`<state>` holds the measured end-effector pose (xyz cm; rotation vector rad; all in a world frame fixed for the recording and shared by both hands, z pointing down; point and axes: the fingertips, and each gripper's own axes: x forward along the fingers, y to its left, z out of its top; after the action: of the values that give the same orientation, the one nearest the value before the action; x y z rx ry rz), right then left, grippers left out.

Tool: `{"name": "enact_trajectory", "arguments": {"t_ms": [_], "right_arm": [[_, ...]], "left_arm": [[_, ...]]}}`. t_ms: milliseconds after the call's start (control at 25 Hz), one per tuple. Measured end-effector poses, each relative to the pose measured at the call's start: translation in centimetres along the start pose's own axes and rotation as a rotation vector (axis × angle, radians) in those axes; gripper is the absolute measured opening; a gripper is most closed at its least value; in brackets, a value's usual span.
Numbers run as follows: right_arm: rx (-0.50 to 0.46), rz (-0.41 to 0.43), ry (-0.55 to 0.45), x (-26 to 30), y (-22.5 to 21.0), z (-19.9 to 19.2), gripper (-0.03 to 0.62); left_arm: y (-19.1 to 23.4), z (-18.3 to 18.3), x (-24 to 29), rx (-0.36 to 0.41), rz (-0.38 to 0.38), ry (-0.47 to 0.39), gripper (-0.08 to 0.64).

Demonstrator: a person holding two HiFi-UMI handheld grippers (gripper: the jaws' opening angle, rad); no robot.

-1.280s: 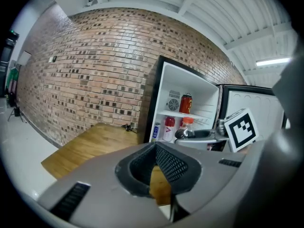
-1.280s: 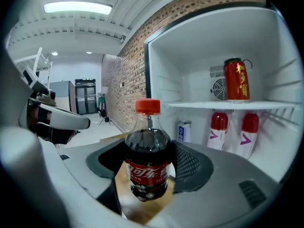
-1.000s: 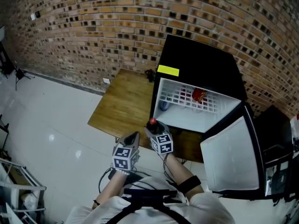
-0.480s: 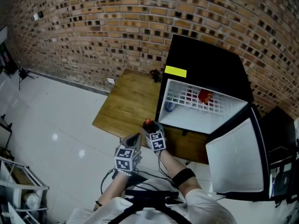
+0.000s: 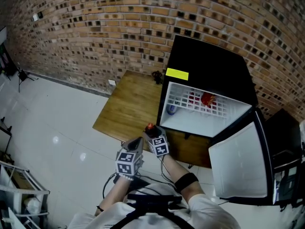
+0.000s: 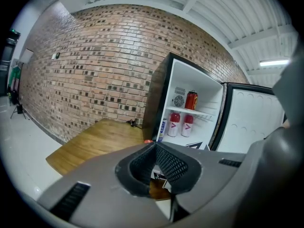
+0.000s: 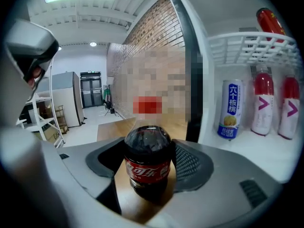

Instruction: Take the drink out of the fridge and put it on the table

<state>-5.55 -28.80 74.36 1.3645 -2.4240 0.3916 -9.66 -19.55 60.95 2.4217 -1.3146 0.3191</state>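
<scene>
The right gripper (image 7: 148, 164) clamps its ribbed grey pads wide on a round, dark cola bottle (image 7: 148, 148), just outside the open black fridge (image 5: 209, 66) over the wooden table (image 5: 126, 104). The left gripper (image 6: 155, 146) is closed on nothing. Inside the fridge, one red can (image 6: 191, 100) sits on a white wire shelf (image 7: 247, 49); two red-capped bottles (image 6: 174, 124) and one blue-white can (image 6: 163, 127) stand below, their print too small to read.
</scene>
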Motion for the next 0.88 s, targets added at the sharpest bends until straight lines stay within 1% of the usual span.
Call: {"name": "enact_trajectory", "arguments": {"t_ms": [80, 120, 160, 400, 560, 760, 800, 880], "right_arm": [[-0.011, 0.023, 0.013, -0.3, 0.1, 0.0, 0.34], [-0.013, 0.035, 0.014, -0.7, 0.2, 0.1, 0.369], [-0.015, 0.045, 0.009, -1.3, 0.3, 0.3, 0.379], [-0.052, 0.063, -0.05, -6.8, -1.0, 2.1, 0.379], [-0.046, 0.048, -0.077, -11.1, -2.9, 2.7, 0.379], [0.013, -0.001, -0.109, -17.4, -5.7, 3.3, 0.377], [0.029, -0.016, -0.112, -18.6, -6.4, 3.4, 0.373], [0.075, -0.055, -0.122, -21.2, -7.7, 3.6, 0.338]], "left_arm": [[-0.4, 0.5, 0.1, -0.001, -0.007, -0.005, 0.002], [-0.6, 0.8, 0.2, -0.002, -0.01, -0.009, 0.002], [-0.8, 1.0, 0.3, -0.005, -0.011, -0.011, 0.002], [-2.3, 1.8, 1.1, -0.013, -0.022, -0.01, 0.002], [-4.3, 1.6, 2.3, -0.014, -0.053, 0.006, 0.002], [-7.5, 1.8, 4.2, 0.026, -0.112, 0.012, 0.002], [-8.1, 1.8, 4.6, 0.035, -0.125, 0.013, 0.002], [-9.3, 2.0, 5.2, 0.05, -0.152, 0.013, 0.002]]}}
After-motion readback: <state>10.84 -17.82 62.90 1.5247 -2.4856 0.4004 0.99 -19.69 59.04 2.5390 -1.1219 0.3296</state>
